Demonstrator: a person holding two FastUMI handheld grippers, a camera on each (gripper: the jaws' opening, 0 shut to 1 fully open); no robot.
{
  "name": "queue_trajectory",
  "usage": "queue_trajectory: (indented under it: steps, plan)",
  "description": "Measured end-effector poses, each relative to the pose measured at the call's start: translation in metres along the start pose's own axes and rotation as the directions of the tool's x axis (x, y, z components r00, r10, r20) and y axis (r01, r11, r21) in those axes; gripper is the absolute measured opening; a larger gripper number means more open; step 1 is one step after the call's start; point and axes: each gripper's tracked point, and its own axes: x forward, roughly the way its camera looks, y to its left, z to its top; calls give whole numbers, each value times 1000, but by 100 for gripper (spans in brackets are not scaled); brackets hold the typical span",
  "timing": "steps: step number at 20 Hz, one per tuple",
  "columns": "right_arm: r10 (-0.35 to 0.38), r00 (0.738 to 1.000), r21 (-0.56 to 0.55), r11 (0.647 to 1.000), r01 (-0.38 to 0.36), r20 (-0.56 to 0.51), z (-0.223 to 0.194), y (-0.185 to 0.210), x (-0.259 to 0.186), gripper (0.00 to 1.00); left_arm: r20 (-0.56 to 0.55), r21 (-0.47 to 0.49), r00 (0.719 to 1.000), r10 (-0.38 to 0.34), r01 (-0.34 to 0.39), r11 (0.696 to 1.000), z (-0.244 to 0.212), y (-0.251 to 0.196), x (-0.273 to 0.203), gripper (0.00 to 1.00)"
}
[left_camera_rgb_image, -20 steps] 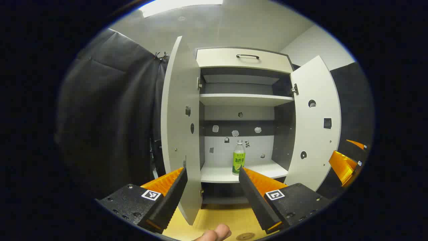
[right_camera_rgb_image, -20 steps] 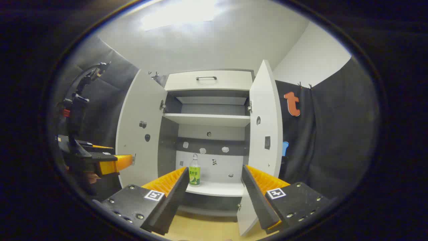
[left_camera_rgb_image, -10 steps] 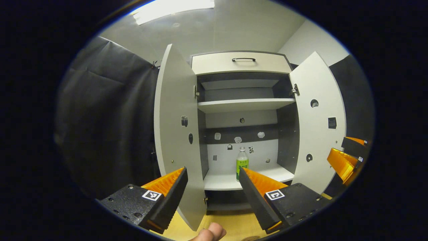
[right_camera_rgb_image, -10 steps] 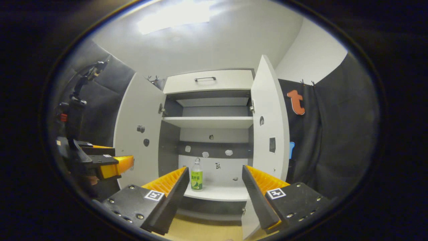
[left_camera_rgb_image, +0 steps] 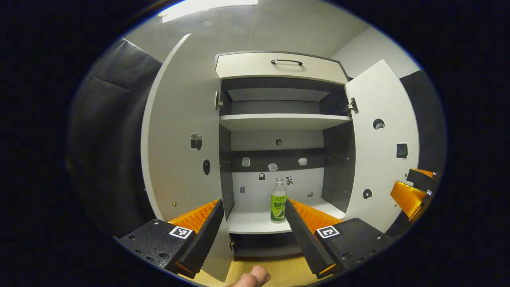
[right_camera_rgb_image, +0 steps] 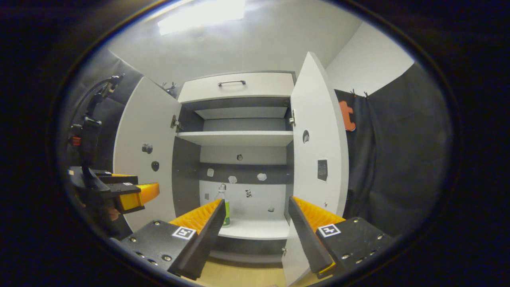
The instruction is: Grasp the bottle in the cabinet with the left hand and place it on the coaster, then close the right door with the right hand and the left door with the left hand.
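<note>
Left gripper point(left_camera_rgb_image: 253, 223), jaws wide, faces the drink bottle point(left_camera_rgb_image: 278, 200) to fit round it; right gripper point(right_camera_rgb_image: 255, 223) also wide, w/ nothing held.

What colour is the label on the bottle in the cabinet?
Green, on a clear bottle with a pale cap; clearest in the left gripper view.

In the right gripper view, a finger point(right_camera_rgb_image: 207, 223) hides the bottle's point(right_camera_rgb_image: 224, 201) lower half.

left gripper point(left_camera_rgb_image: 251, 235): two black blocks at the bottom of the frame, each with a square black-and-white marker and small screws, carrying ridged wedge-shaped fingers. right gripper point(right_camera_rgb_image: 255, 235): same build. a bare fingertip point(left_camera_rgb_image: 251, 278) shows at the bottom edge of the left gripper view.
</note>
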Motion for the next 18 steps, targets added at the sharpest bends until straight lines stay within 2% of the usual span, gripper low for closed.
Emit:
queue_trajectory:
  steps: [1, 9, 18]
  plan:
    - [3, 1000, -3, 1000, -3, -5, -3, 1, 1, 93, -7, -2, 1000, -6, 6, 1000, -5, -1, 5, 97]
    - [20, 1000, -18, 1000, -21, -19, -15, 7, 16, 95, -50, -22, 994, -95, 94, 995, -49, -27, 59, 97]
    - [36, 999, -34, 999, -37, -14, -21, 11, 33, 93, -32, -76, 986, -162, 159, 984, -84, -56, 151, 98]
